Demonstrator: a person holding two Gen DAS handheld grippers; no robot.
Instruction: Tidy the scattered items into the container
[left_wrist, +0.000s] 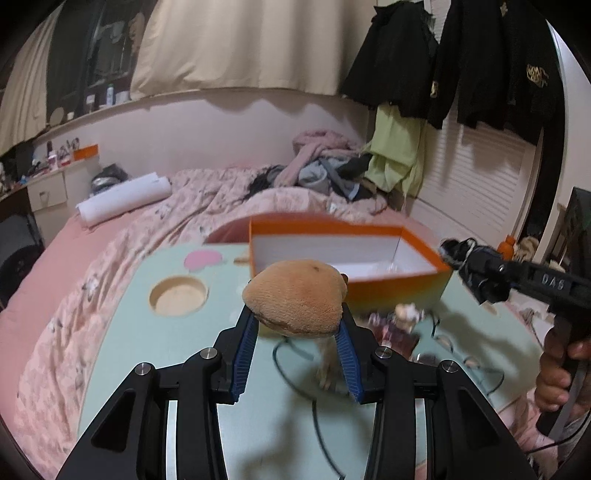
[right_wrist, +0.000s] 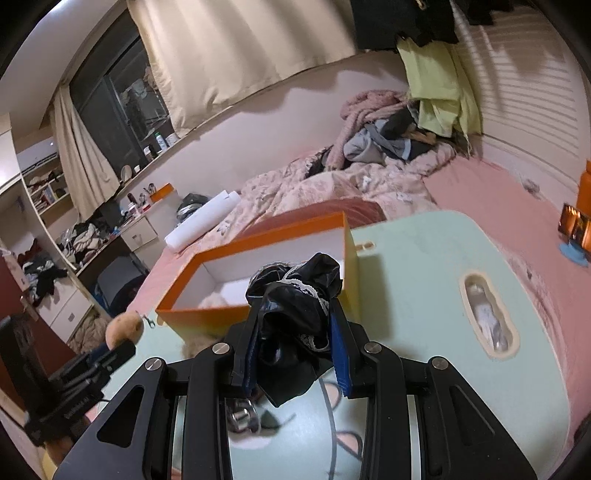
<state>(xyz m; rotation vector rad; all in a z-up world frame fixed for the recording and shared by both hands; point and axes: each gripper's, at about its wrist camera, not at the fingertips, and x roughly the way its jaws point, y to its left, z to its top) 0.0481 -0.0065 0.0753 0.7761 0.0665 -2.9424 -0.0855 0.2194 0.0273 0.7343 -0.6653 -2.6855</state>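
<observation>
My left gripper (left_wrist: 297, 321) is shut on a tan plush toy (left_wrist: 295, 297), lifted above the mint-green table (left_wrist: 147, 343), just in front of the orange box (left_wrist: 388, 290). My right gripper (right_wrist: 293, 317) is shut on a black lace-trimmed cloth (right_wrist: 295, 295) that bulges above its fingers, near the front wall of the orange box (right_wrist: 199, 319). The box stands open, white inside, with something pale in a near corner. In the left wrist view the right gripper (left_wrist: 469, 271) comes in from the right with the black cloth. In the right wrist view the left gripper (right_wrist: 114, 350) shows at lower left with the plush toy (right_wrist: 123, 328).
A small figurine (left_wrist: 404, 314), glasses (left_wrist: 458, 347) and a thin cable (left_wrist: 295, 354) lie on the table under the grippers. The table has a round recess (left_wrist: 178, 295) and an oval slot (right_wrist: 487, 317). The table rests on a pink bed (left_wrist: 55, 258) with piled clothes (left_wrist: 325, 166) behind.
</observation>
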